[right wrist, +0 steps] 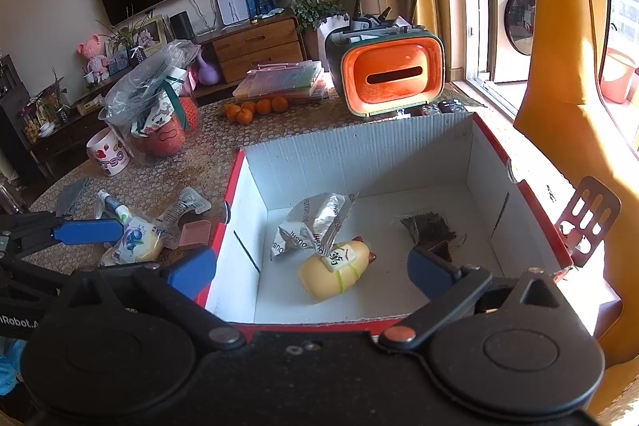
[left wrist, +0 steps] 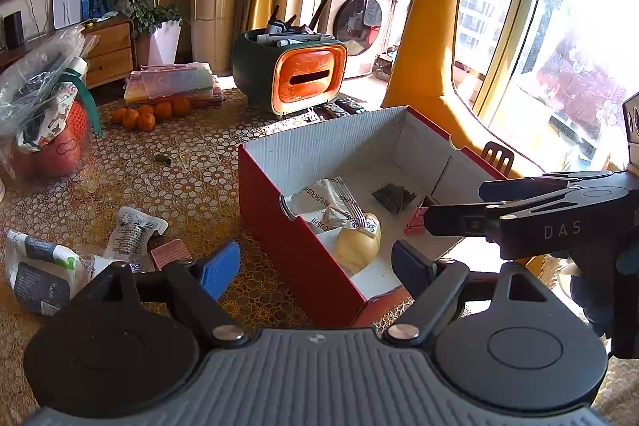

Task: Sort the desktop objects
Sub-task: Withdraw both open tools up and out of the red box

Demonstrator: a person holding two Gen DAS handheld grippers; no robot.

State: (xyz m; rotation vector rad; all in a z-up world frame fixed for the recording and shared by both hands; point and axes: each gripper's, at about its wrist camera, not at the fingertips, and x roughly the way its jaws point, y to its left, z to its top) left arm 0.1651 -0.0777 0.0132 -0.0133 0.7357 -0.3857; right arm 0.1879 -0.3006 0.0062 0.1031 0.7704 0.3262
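Both grippers are up over the red box (right wrist: 523, 194) now, and both stand empty. The right gripper (right wrist: 315, 274) has its jaws spread wide above the box floor, nothing between the blue pads. The left gripper (left wrist: 315, 266) has its jaws well apart too, straddling the box's near left wall, one pad outside over the table, one inside, gripping nothing.

Inside the box: a yellow toy (right wrist: 335, 272) lies near the middle of the floor, a crumpled silver wrapper (right wrist: 315, 222) touching it on the far side. A dark packet (right wrist: 431, 226) sits toward the right wall, apart from those two. From the left view a small pink clip (left wrist: 417, 220) shows just beside the packet, partly behind the other gripper's finger.

Out on the table (right wrist: 207, 162), by the box's left wall, there's a loose cluster: a pink ridged piece (right wrist: 195, 232), a clear sachet (right wrist: 183, 208), a white pouch (left wrist: 40, 266). Further back, oranges (right wrist: 255, 108) lie in front of a stack of clear cases, and an orange-fronted organizer (right wrist: 387, 76) stands at the far edge behind the box.
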